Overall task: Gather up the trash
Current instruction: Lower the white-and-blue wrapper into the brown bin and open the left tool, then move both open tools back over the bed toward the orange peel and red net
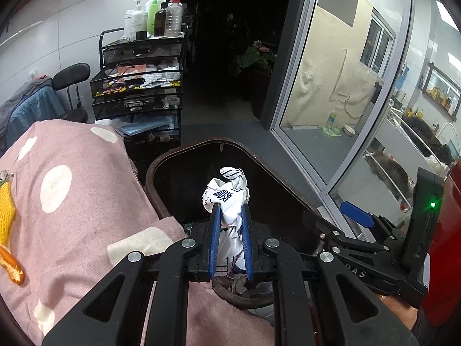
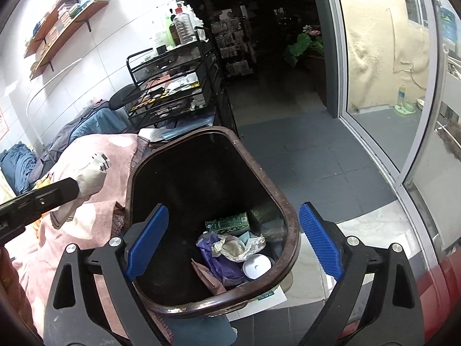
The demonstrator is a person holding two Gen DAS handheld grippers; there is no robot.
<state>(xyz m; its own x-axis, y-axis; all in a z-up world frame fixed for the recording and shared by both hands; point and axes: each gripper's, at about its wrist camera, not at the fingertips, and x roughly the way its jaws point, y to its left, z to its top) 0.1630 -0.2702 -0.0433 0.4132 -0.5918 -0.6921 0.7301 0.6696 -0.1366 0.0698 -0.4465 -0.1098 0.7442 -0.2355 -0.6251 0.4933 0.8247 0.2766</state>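
The trash bin [image 2: 291, 225] looks like glossy brown plastic with a scuffed rim — the wrapper [image 1: 227, 199] is crumpled white printed plastic, the blanket [image 1: 86, 196] soft matt pink cloth.

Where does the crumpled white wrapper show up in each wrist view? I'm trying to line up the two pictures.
Left wrist view: the crumpled white wrapper sits at centre, pinched between the left tongs, above the brown trash bin.
Right wrist view: the wrapper is at the left edge, over the pink spotted blanket, beside the bin.
Shared landmark: the black mesh drawer cart behind the bin.
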